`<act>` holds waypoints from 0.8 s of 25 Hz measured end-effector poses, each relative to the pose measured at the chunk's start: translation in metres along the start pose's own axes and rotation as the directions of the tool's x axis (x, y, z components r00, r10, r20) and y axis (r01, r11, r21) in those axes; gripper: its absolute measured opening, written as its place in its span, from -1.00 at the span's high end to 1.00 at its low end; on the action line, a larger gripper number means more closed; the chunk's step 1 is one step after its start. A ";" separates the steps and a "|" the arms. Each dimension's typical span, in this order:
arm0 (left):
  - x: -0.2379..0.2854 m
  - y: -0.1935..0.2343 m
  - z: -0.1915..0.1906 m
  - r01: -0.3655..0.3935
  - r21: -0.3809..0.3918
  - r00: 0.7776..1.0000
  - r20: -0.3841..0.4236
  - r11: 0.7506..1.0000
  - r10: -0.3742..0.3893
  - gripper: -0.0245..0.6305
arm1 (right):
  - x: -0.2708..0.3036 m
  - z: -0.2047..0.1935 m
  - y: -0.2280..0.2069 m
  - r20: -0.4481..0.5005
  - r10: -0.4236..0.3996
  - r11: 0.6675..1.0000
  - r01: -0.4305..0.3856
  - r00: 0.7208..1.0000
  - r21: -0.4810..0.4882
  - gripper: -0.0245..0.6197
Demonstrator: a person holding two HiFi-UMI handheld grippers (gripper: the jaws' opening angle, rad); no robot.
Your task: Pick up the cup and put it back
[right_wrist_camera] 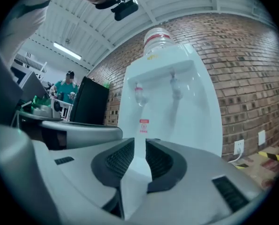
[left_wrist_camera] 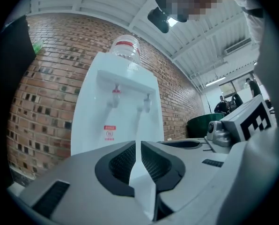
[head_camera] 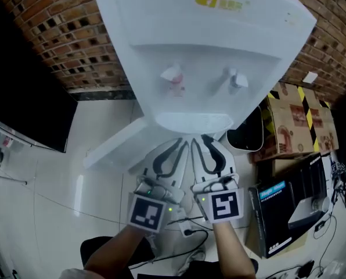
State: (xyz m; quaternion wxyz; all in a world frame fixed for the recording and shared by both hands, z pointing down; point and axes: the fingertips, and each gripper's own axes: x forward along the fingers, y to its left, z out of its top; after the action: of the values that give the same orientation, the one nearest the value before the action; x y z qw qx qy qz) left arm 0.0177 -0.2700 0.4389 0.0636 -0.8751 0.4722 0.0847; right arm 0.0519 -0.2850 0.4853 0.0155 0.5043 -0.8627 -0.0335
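No cup shows in any view. A white water dispenser [head_camera: 202, 51] stands against the brick wall, with a red tap [head_camera: 174, 77], a pale tap [head_camera: 238, 79] and a drip tray [head_camera: 193, 121] below them. Both grippers are held side by side just in front of the tray, pointing at it. My left gripper [head_camera: 180, 144] [left_wrist_camera: 138, 145] has its jaws together, only a hairline slit between the pads and nothing in them. My right gripper [head_camera: 199, 139] [right_wrist_camera: 140, 145] stands slightly open, with a narrow empty gap. The dispenser [left_wrist_camera: 113, 121] [right_wrist_camera: 170, 107] and its bottle fill both gripper views.
A cardboard box [head_camera: 295, 121] and a dark bin [head_camera: 248, 133] sit right of the dispenser. Black cartons [head_camera: 283, 208] lie nearer on the right, and a black panel [head_camera: 22, 97] stands at the left. Cables run over the white tiled floor [head_camera: 97, 173]. People stand far off in both gripper views.
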 end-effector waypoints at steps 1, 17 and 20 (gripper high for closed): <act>-0.001 0.002 -0.015 0.003 0.008 1.000 -0.002 1.000 -0.003 0.82 | 0.003 -0.015 0.000 -0.001 -0.001 1.000 0.001 1.000 -0.004 0.68; -0.008 0.028 -0.181 -0.065 -0.022 0.998 0.019 0.998 0.066 0.84 | 0.044 -0.218 -0.012 -0.067 -0.020 0.999 0.022 0.998 0.026 0.40; -0.009 0.027 -0.196 -0.068 -0.031 0.997 0.020 0.997 0.068 0.93 | 0.057 -0.251 -0.023 -0.080 -0.052 0.998 0.054 0.995 0.024 0.39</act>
State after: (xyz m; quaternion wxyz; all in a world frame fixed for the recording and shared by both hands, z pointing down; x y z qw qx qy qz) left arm 0.0074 -0.3148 0.6312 0.0522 -0.8585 0.4996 0.1033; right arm 0.0593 -0.3562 0.7340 0.0420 0.5282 -0.8481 -0.0025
